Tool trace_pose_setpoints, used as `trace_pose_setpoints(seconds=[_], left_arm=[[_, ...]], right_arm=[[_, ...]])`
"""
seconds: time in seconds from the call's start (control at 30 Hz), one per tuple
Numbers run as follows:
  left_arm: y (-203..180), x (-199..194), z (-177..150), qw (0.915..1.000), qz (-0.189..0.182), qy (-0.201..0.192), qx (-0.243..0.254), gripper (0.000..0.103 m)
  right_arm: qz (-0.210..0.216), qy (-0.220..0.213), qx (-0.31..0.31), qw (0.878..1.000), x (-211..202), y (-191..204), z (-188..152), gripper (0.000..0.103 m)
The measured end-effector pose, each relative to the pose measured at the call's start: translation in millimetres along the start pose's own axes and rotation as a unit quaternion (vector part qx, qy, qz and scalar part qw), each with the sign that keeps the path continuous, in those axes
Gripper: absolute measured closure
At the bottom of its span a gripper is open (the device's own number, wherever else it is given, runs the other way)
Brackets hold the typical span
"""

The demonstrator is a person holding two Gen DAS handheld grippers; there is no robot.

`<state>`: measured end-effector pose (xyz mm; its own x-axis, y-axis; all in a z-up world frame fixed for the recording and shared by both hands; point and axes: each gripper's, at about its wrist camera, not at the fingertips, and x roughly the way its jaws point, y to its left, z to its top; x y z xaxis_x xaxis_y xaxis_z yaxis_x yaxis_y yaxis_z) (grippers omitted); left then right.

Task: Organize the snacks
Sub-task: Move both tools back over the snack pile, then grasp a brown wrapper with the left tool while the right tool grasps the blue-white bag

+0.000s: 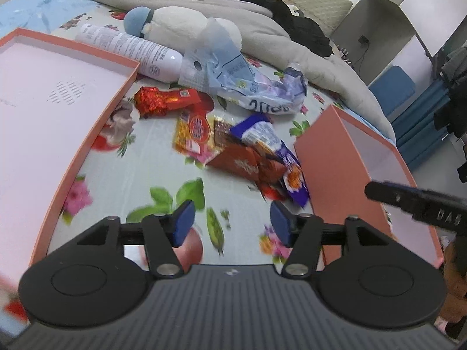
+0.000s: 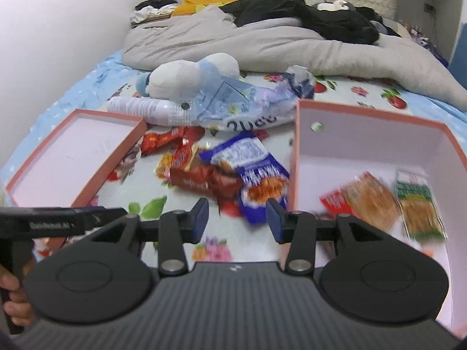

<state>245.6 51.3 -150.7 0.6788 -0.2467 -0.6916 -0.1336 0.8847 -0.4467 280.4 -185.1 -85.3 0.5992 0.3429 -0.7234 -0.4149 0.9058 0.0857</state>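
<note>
A pile of snack packets (image 1: 242, 148) lies on the floral bedsheet between two pink boxes; it also shows in the right wrist view (image 2: 221, 169). It includes a blue-purple packet (image 2: 256, 169), red-brown packets (image 2: 198, 178) and a red foil sweet (image 1: 151, 102). The deep box on the right (image 2: 379, 134) holds an orange packet (image 2: 370, 198), a green packet (image 2: 417, 204) and a red one (image 2: 332, 201). The shallow box lid (image 1: 43, 110) on the left holds nothing. My left gripper (image 1: 230, 224) is open and empty, short of the pile. My right gripper (image 2: 238, 218) is open and empty over the pile's near edge.
A white bottle (image 1: 131, 49), a plush toy (image 1: 181, 26) and a crumpled plastic bag (image 1: 248, 84) lie behind the snacks. A grey duvet (image 2: 262, 43) and dark clothes (image 2: 321, 17) fill the back of the bed. The right gripper's body (image 1: 423, 204) shows at the left view's right edge.
</note>
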Motion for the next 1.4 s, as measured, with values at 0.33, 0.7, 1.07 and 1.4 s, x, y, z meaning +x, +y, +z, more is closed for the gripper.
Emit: trace_pose_setpoints(seconds=[0.33,0.7,1.07,1.4], left_arm=[[0.4,75.0,30.5,0.9974,-0.011,0.01,0.071,0.038],[-10.6,114.3,42.9,0.9809,-0.026,0.004,0.193,0.04],[-8.6,134.4,32.6,0.9788,-0.038,0.02,0.201,0.057],[-8.9,118.9,16.5,0.9821,-0.035,0.022,0.184,0.093]], right_arm=[[0.015,0.035,-0.017,0.999,91.4,1.0,56.1,0.047],[-0.011,0.143,-0.068,0.987,175.5,15.5,64.8,0.048],[-0.041,0.174,-0.041,0.983,197.7,5.2,51.4,0.046],[-0.059,0.123,0.003,0.991,177.1,4.5,48.3,0.076]])
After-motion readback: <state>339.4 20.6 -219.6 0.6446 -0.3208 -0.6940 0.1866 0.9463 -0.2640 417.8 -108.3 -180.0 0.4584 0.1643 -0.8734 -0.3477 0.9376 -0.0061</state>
